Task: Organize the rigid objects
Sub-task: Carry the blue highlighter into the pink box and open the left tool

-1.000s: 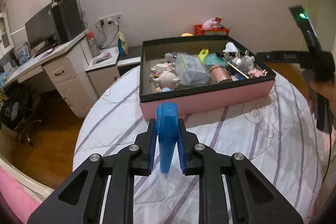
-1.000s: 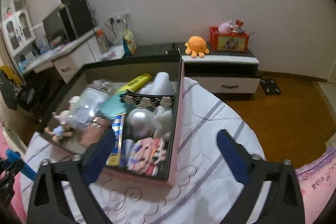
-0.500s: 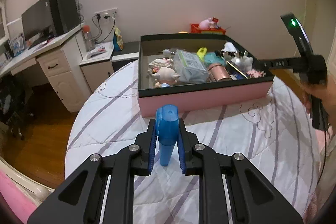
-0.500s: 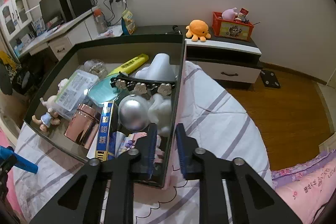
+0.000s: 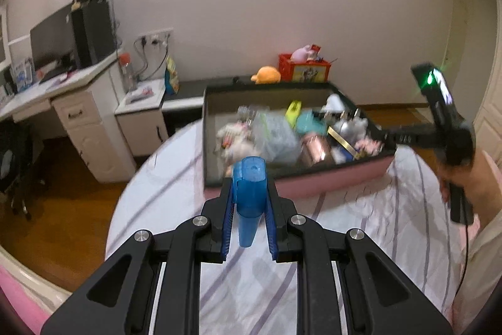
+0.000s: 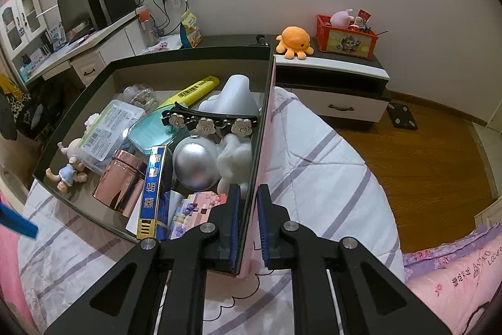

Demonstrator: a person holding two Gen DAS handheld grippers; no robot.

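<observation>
Left gripper (image 5: 249,203) level above the bed, pinching an upright blue bottle (image 5: 248,197); right gripper (image 6: 248,220) angled downward, jaws clamped astride the box (image 6: 188,60) side wall.

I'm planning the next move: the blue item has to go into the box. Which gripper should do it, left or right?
Left. The left gripper already holds the blue bottle, with the open box just ahead. The right gripper is shut on the box's side wall, probably steadying it.
</observation>
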